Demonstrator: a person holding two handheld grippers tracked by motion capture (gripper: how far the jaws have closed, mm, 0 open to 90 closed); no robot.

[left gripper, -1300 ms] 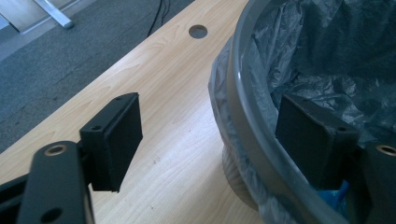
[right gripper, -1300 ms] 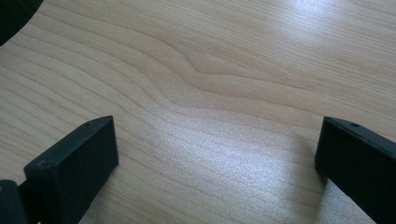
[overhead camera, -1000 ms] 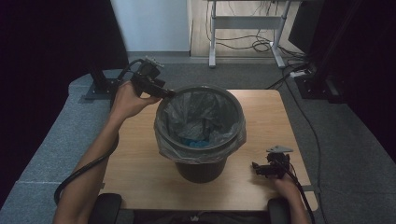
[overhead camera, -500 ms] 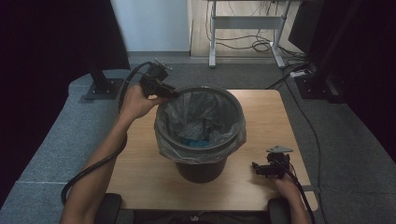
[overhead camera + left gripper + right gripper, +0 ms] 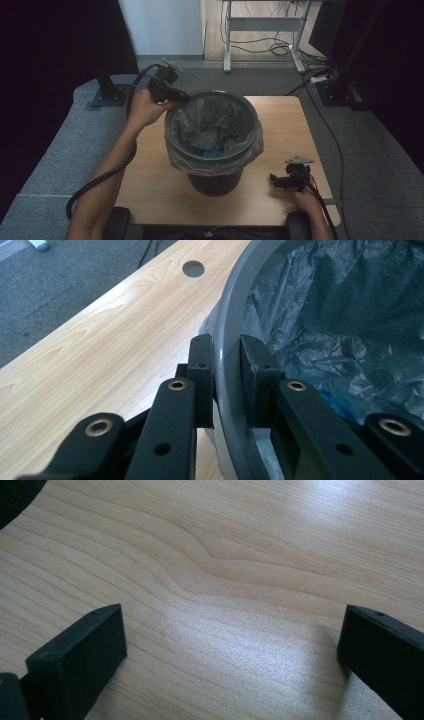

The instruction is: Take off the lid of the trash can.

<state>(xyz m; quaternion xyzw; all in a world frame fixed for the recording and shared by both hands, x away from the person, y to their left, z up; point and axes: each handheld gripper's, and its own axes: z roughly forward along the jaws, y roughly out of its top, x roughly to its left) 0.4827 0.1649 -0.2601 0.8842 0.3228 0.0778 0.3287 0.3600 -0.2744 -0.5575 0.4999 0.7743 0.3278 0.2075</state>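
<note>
Right gripper (image 5: 281,181) rests low on the near right part of the table (image 5: 150,165), jaws wide apart, nothing between them, bin just to its left. Mid-table stands the grey bin (image 5: 215,177) with its plastic liner (image 5: 220,125). At the far left rim (image 5: 227,365), the left gripper (image 5: 226,382) has just been closing; its jaws pinch rim and liner, one outside, one inside. Left hand is on the rim, so any lift or pull starts there.
</note>
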